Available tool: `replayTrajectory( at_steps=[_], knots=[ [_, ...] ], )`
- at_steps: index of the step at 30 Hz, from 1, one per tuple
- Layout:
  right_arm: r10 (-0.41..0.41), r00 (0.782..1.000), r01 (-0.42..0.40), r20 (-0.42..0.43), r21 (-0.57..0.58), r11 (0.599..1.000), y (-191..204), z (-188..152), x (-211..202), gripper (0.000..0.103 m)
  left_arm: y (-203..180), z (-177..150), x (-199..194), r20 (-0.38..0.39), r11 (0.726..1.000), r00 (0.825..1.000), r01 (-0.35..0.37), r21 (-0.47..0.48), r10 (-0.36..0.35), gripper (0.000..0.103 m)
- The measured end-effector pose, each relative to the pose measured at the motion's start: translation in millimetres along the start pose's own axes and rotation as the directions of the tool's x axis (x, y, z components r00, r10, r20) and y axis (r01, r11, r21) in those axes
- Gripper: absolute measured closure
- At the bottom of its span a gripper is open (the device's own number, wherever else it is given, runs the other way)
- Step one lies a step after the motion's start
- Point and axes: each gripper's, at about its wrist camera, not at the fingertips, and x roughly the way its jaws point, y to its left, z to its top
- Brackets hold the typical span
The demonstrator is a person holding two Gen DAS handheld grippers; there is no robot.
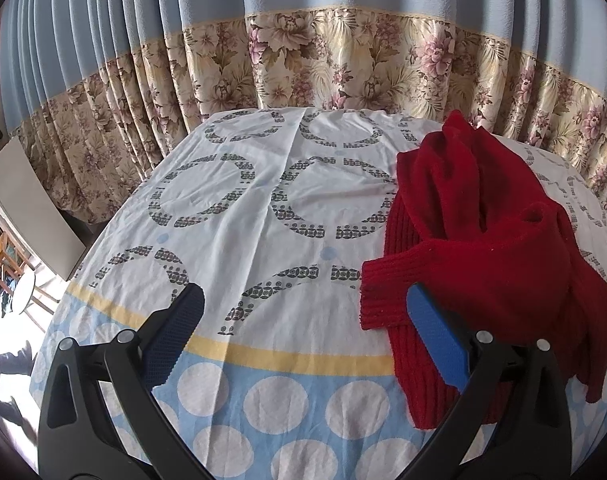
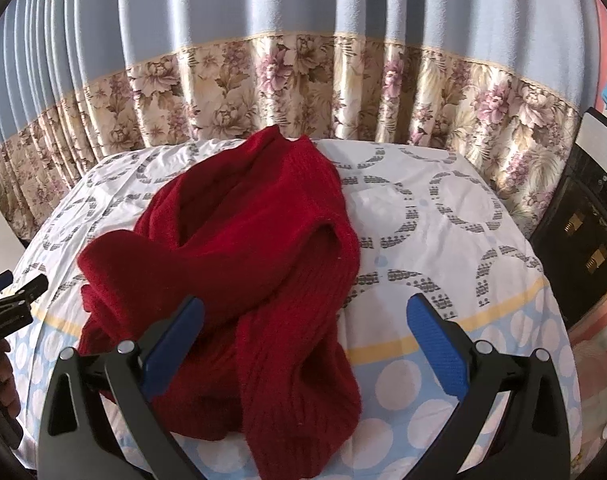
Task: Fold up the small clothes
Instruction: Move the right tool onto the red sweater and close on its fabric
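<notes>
Black grippers (image 1: 303, 312), blue ribbed pads (image 2: 437, 346)

Sweater (image 2: 239, 256) lies bunched on the tablecloth (image 1: 263, 208), toward its right side; curtain (image 1: 303, 60) hangs behind the table, both grippers at the near edge.
</notes>
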Motion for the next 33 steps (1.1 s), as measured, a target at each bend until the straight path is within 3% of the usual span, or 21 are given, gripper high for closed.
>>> replayTrajectory(
  at_steps=[18,29,31,32,33],
  knots=[
    [0.158,0.987,-0.158,-0.006,-0.056,0.986,82,10,19,0.002,34,10,26,-0.007,0.999,1.000,-0.019,-0.033,0.019,0.003],
    [0.146,0.986,-0.155,-0.084,-0.100,0.983,123,3,63,0.002,32,24,44,-0.008,0.999,0.999,0.043,0.015,-0.043,0.003],
    [0.164,0.984,-0.170,-0.069,-0.104,0.980,117,3,66,0.010,29,25,43,-0.004,0.999,0.999,0.046,0.021,-0.046,0.003],
    [0.162,0.984,-0.169,-0.073,-0.109,0.980,115,4,67,0.038,28,25,43,-0.003,0.999,0.999,0.045,0.023,-0.045,0.003],
    [0.151,0.985,-0.160,-0.078,-0.116,0.980,112,6,68,0.059,27,26,43,-0.003,0.999,0.999,0.043,0.025,-0.043,0.003]
  ],
)
